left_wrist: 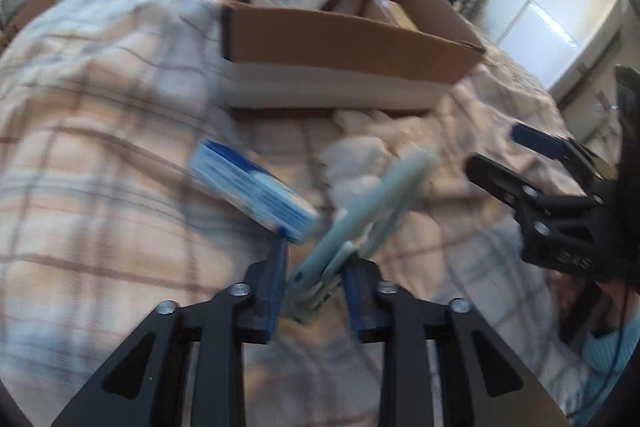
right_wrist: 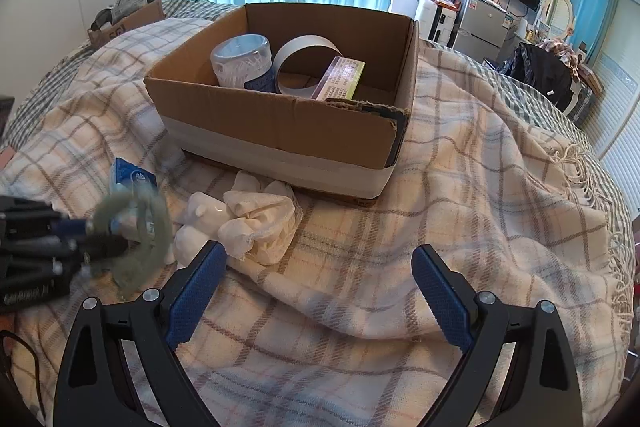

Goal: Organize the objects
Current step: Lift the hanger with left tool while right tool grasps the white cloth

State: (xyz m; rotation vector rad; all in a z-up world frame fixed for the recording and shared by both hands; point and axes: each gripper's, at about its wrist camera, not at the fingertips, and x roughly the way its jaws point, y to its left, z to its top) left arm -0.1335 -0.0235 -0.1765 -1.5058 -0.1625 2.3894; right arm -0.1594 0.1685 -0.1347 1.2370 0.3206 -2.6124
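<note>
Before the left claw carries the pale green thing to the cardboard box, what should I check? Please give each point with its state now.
1. Left claw is shut on the pale green object: ok, though the picture is blurred.
2. Grip is firm and centred: cannot tell; it holds only the near end.
3. Cardboard box is open on top, with free floor at its right side: ok.
4. Way to the box is free: not ok for a low path; the blue-and-white packet and the white cloth bundle lie before it.
5. Right claw is open, holds nothing and stands aside: ok.
</note>
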